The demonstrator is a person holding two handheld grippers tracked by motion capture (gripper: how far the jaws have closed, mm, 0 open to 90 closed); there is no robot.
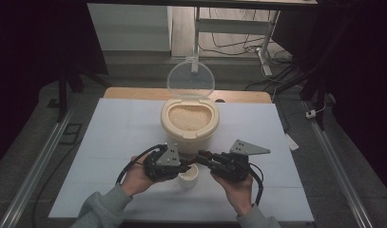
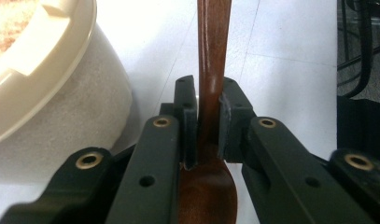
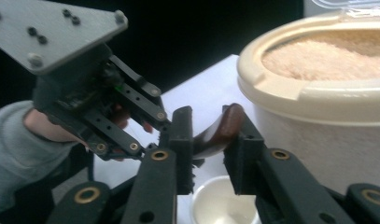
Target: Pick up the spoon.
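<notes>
- The left gripper [image 1: 184,166] sits at the lower centre-left of the high view, held in a hand [image 1: 136,176] that comes out of a grey sleeve [image 1: 103,209] at the bottom edge
- In the left gripper view its fingers [image 2: 190,116] stand narrow and press from both sides on the neck of a brown wooden spoon [image 2: 211,70]; the spoon's bowl lies at the bottom of the frame between the black arms and its handle runs straight up to the top edge
- The right gripper [image 1: 203,156] lies at the lower centre-right of the high view, pointing left toward the other gripper, so that the two meet just above a small white cup [image 1: 188,176]
- In the right gripper view the rounded end of the spoon's handle [image 3: 225,128] lies between that gripper's fingers [image 3: 183,140], which stand close on either side of it; whether both pads press on the wood I cannot tell
- The cup shows in that view at the bottom centre, below the fingers, standing on the white worktop [image 1: 120,137]
- A cream container [image 1: 190,135] full of pale rice [image 1: 188,118] stands at the middle of the high view, just behind the grippers, with its clear round lid [image 1: 190,80] hinged upright at the back
- In the left gripper view the container's wall takes up the left side, near the spoon but apart from it
</notes>
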